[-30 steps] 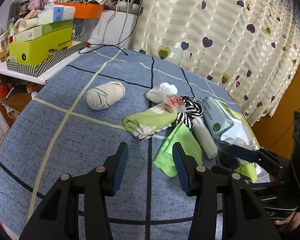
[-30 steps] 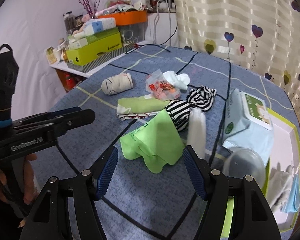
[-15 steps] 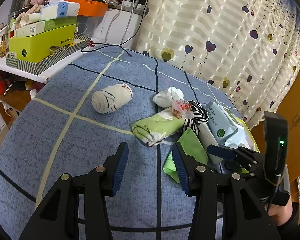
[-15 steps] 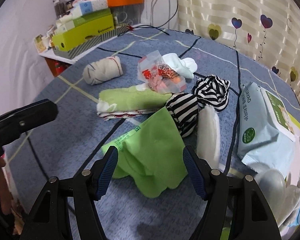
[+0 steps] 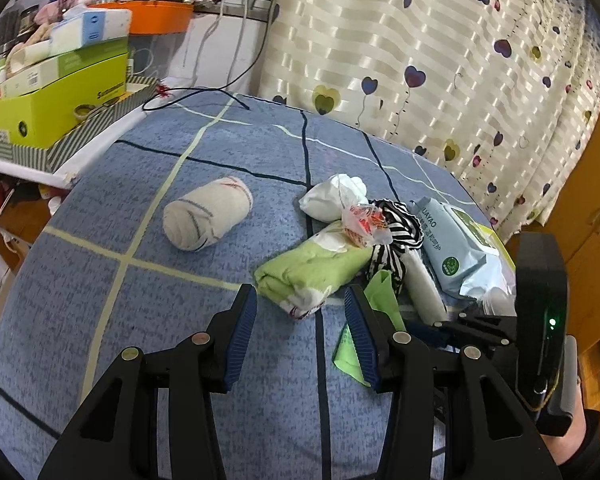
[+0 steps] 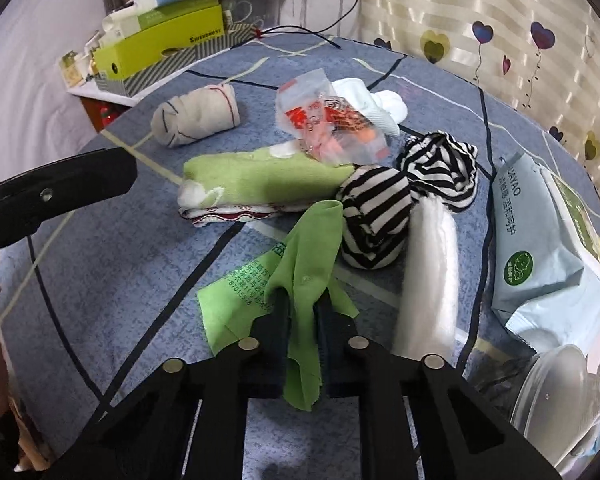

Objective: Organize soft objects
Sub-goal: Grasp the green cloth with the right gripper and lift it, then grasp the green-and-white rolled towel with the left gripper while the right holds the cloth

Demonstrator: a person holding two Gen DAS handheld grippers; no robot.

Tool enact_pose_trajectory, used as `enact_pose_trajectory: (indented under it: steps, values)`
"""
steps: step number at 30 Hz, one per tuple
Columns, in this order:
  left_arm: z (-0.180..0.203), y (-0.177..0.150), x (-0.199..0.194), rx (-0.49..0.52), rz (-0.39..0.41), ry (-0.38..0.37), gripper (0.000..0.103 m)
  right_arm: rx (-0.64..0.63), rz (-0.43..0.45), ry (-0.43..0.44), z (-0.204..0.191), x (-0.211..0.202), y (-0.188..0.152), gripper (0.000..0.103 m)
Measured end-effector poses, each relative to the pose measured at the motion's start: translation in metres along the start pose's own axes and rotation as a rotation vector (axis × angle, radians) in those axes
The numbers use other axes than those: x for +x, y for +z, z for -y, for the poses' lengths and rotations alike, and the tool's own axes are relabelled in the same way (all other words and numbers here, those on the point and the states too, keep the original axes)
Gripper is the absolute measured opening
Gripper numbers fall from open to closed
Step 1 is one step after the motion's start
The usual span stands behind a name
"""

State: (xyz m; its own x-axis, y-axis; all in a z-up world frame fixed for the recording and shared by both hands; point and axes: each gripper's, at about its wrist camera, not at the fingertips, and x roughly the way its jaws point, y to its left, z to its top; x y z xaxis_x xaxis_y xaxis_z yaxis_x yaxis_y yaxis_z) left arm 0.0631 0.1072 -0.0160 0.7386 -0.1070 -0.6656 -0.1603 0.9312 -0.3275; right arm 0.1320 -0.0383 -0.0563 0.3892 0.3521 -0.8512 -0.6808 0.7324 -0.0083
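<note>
My right gripper (image 6: 302,300) is shut on a bright green cloth (image 6: 308,256), which is pinched up into a peak off the blue bedspread (image 6: 140,264). The same cloth (image 5: 384,292) shows beside my left gripper (image 5: 300,320). That gripper hovers open and empty just short of a folded green towel (image 5: 312,268). Around the towel (image 6: 268,180) lie a striped sock ball (image 6: 374,216), a white roll (image 6: 432,272), a white sock (image 6: 372,104) and a rolled beige sock (image 6: 196,116).
A crinkly plastic packet (image 6: 328,120) rests on the towel. A blue wipes pack (image 6: 540,248) and a clear plastic lid (image 6: 560,384) sit at the right. Stacked green boxes (image 5: 60,96) stand on a side shelf at the left, with a curtain (image 5: 440,60) behind the bed.
My right gripper has come down over the green cloth and shut on it, bunching it up. My left gripper has moved closer to the folded green towel, still open.
</note>
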Motion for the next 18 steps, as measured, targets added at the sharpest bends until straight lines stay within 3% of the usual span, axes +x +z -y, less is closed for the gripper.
enact_pose_trajectory:
  steps: [13,18]
  values:
    - [0.018,0.024,0.044,0.182,-0.08,-0.04,0.047,0.063,0.137,0.026,0.019,-0.057,-0.004,0.008]
    - [0.021,0.027,0.067,0.26,-0.123,-0.011,0.047,0.071,0.156,0.036,0.023,-0.066,-0.005,0.008]
